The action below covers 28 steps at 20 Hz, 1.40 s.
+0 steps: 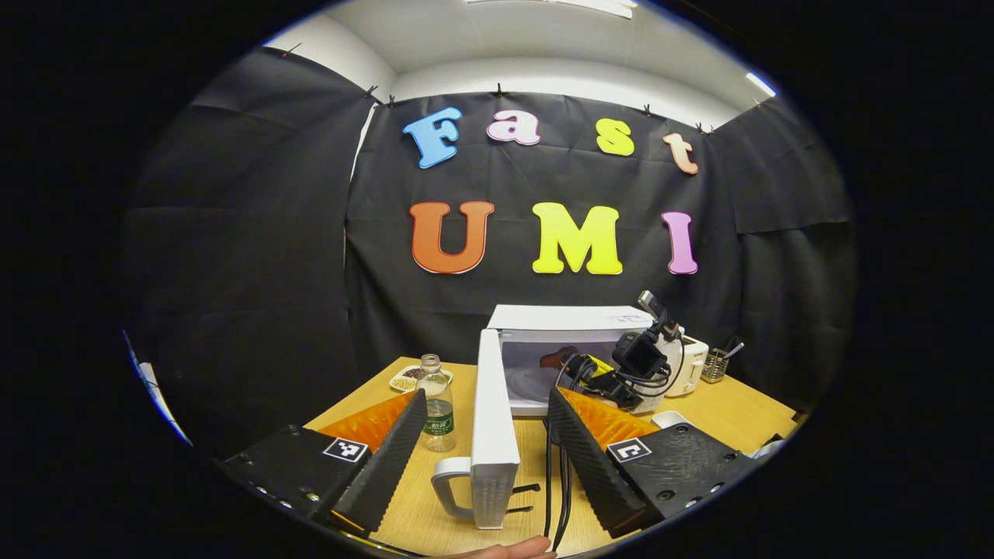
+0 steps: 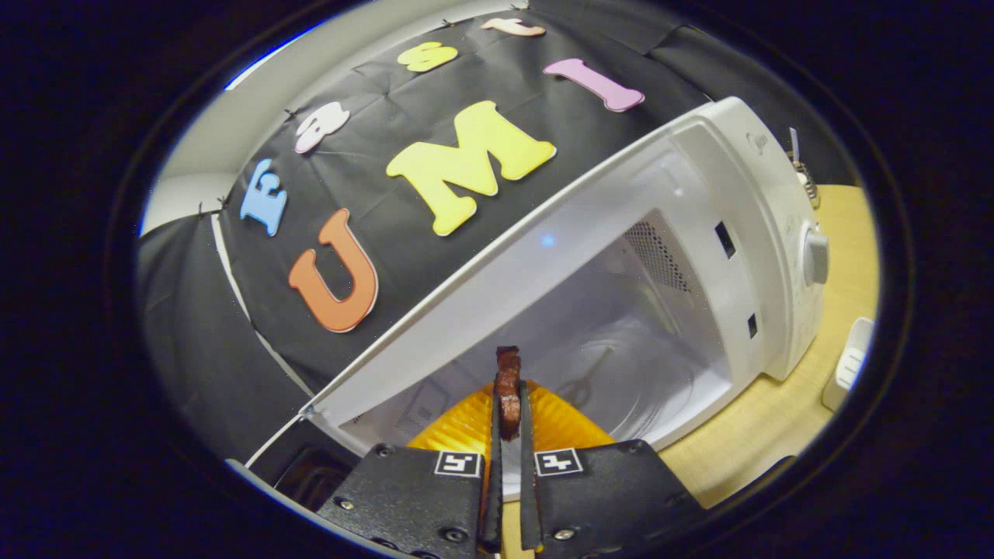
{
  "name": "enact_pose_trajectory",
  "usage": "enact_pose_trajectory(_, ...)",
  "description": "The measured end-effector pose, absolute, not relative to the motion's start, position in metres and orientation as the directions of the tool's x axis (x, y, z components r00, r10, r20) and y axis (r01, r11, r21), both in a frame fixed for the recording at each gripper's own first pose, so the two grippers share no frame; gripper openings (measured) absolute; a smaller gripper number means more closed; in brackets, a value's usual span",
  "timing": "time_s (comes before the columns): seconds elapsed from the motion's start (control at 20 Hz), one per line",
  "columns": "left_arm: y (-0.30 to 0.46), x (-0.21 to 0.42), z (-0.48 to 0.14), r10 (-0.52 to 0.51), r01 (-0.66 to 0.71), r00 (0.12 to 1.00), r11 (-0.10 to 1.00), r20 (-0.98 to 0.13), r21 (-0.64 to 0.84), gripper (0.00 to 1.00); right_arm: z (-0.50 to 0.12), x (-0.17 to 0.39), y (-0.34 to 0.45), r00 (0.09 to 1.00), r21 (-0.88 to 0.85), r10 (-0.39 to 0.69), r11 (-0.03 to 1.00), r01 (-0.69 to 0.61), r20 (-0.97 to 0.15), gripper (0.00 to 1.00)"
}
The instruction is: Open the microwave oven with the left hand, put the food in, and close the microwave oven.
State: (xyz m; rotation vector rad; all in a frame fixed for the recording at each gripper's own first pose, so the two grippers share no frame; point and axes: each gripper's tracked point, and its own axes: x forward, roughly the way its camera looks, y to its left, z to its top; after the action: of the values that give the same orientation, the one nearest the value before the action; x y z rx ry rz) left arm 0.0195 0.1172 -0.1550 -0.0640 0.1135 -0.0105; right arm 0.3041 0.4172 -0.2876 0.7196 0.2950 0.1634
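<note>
The microwave (image 1: 575, 349) is standing on the desk (image 1: 536, 466) with its door (image 1: 493, 419) swung open. The left claw (image 1: 481, 458) is gaping wide, its fingers flanking the door's edge without touching it. The right claw (image 2: 509, 435) is pinching a dark piece of food (image 2: 508, 388) between nearly closed fingers, holding it at the mouth of the oven's cavity (image 2: 621, 341). A water bottle (image 1: 437, 404) is standing beside the door.

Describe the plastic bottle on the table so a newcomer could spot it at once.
Start at the white microwave at the back of the wooden table, its door swung open toward the camera. Just left of that door stands the bottle. It is the clear, upright one with a green label, taller than the small snack dish behind it.
</note>
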Motion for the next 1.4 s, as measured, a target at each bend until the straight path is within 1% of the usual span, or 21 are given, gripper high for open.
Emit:
enact_pose_trajectory(0.05,0.118,0.02,-0.159,-0.013,0.005,0.992,0.998,-0.123,-0.064,0.96,-0.295,0.311,0.42,0.943,0.669,0.244,0.742,-0.031,-0.228,0.12)
enact_pose_trajectory(0.2,0.118,0.021,-0.163,-0.018,0.008,0.99,0.997,-0.137,-0.071,0.96,-0.316,0.332,0.41,0.947,0.652,0.168,0.756,0.055,-0.274,0.12)
enact_pose_trajectory(0.25,0.116,0.023,-0.164,-0.022,0.012,0.99,0.997,-0.141,-0.074,0.96,-0.322,0.334,0.409,0.949,0.624,0.147,0.779,0.063,-0.279,0.3)
enact_pose_trajectory(0.3,0.115,0.022,-0.164,-0.023,0.012,0.99,0.997,-0.14,-0.076,0.96,-0.328,0.336,0.399,0.953,0.592,0.093,0.8,0.101,-0.287,0.47)
enact_pose_trajectory(0.4,0.116,0.021,-0.161,-0.019,0.01,0.991,0.998,-0.132,-0.07,0.96,-0.32,0.333,0.398,0.96,0.584,0.111,0.809,0.064,-0.258,0.82)
enact_pose_trajectory(0.45,0.117,0.021,-0.159,-0.017,0.009,0.992,0.998,-0.125,-0.068,0.96,-0.322,0.328,0.404,0.956,0.571,0.122,0.819,0.055,-0.268,0.99)
enact_pose_trajectory(0.7,0.114,0.014,-0.162,-0.039,0.028,0.991,0.996,-0.126,-0.085,0.96,-0.317,0.313,0.4,0.953,0.552,0.138,0.833,0.037,-0.271,0.99)
enact_pose_trajectory(0.85,0.12,0.011,-0.167,-0.026,0.017,0.991,0.997,-0.127,-0.073,0.96,-0.305,0.296,0.392,0.955,0.555,0.154,0.832,0.012,-0.253,0.99)
enact_pose_trajectory(1.0,0.124,0.007,-0.166,-0.025,0.015,0.991,0.997,-0.129,-0.079,0.96,-0.292,0.272,0.383,0.946,0.544,0.206,0.838,-0.038,-0.251,0.99)
enact_pose_trajectory(1.15,0.131,0.0,-0.165,-0.008,-0.003,0.992,0.996,-0.124,-0.084,0.96,-0.267,0.243,0.368,0.94,0.525,0.257,0.845,-0.106,-0.225,0.99)
enact_pose_trajectory(1.4,0.13,-0.02,-0.159,-0.032,0.019,0.994,0.991,-0.104,-0.13,0.93,-0.216,0.19,0.328,0.944,0.419,0.289,0.886,-0.2,-0.161,0.99)
